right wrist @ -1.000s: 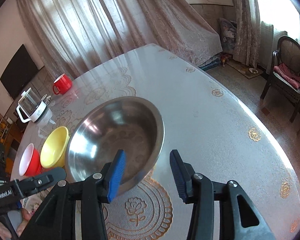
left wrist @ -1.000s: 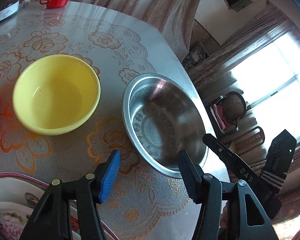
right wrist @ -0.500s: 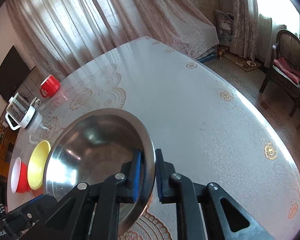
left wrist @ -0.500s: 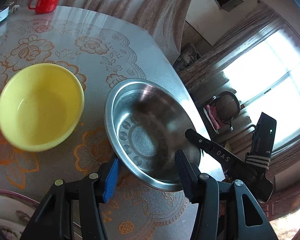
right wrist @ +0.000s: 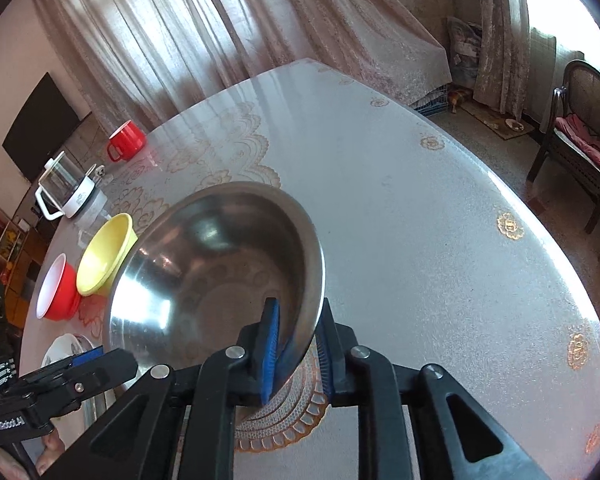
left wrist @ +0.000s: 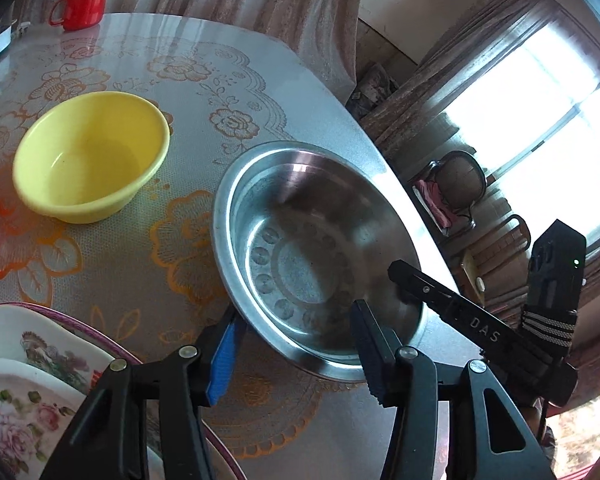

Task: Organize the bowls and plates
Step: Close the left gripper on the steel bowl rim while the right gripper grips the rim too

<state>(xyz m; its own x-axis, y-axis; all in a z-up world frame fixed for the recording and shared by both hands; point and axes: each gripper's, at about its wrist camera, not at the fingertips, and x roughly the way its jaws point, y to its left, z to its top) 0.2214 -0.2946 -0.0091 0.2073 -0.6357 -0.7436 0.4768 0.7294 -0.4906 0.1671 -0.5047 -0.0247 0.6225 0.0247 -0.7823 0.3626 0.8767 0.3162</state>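
1. Right wrist view: the right gripper (right wrist: 296, 344) is clamped on the near rim of the round stainless-steel bowl (right wrist: 220, 272), blue pad inside, the other pad outside.
2. Left wrist view: the left gripper (left wrist: 296, 344) stands partly open, its jaws straddling the same bowl's (left wrist: 312, 240) near rim without pressing it.
3. Technique, as a judgement: lift by the rim keeping the bowl level; a thin, slick wall may pivot in a one-sided pinch, so the free gripper should steady it.
4. Appearance: shallow, wide, polished, with a ring of dimples around its flat base; it sits near the edge of the round table with a floral cloth (right wrist: 440, 208).
5. Just beside it stands a yellow plastic bowl (left wrist: 88, 156), then a red bowl with white interior (right wrist: 56, 288).
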